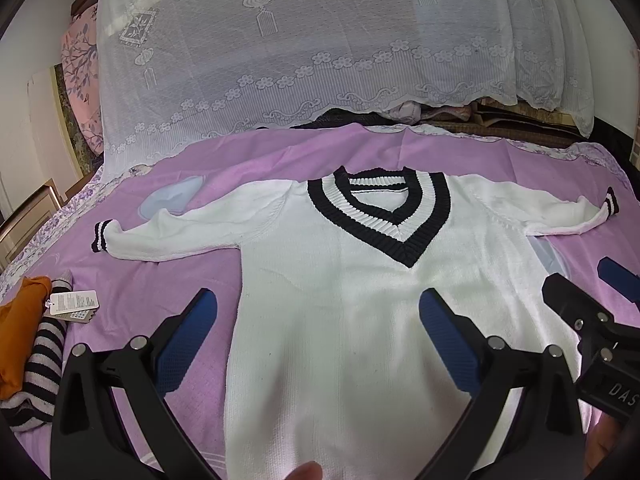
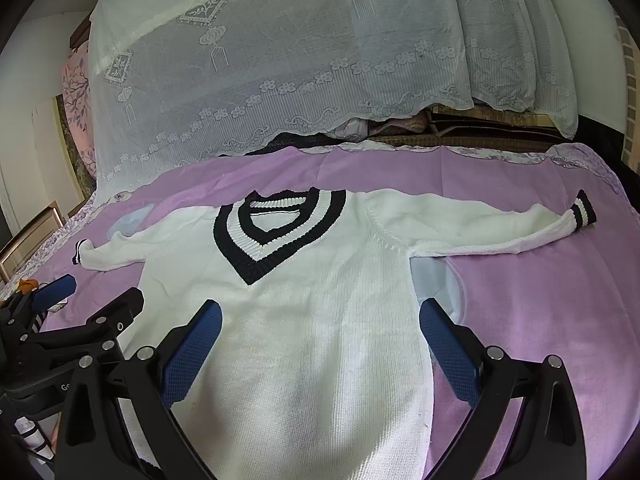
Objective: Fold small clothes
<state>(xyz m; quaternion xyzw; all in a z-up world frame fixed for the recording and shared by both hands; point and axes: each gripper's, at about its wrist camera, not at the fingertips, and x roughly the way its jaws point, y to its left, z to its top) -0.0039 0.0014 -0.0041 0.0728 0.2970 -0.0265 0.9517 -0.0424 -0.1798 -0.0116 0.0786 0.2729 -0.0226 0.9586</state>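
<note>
A white knit sweater [image 1: 352, 320] [image 2: 320, 340] with a black-and-white striped V-neck lies flat, front up, on a purple bedspread [image 1: 168, 276], both sleeves spread out sideways. My left gripper [image 1: 318, 320] hovers open above the sweater's lower left side, nothing between its blue pads. My right gripper [image 2: 320, 328] hovers open over the sweater's lower right side, its right pad past the sweater's edge. The right gripper's fingers [image 1: 616, 280] show at the right edge of the left wrist view. The left gripper's fingers [image 2: 60, 286] appear at the left of the right wrist view.
A pile of clothes lies at the left: an orange garment [image 1: 20, 332], a black-and-grey striped one [image 1: 40, 368] and a paper tag [image 1: 72, 304]. A white lace cover [image 1: 320, 52] hangs over bedding at the far side. A fingertip [image 1: 306, 472] shows at the bottom.
</note>
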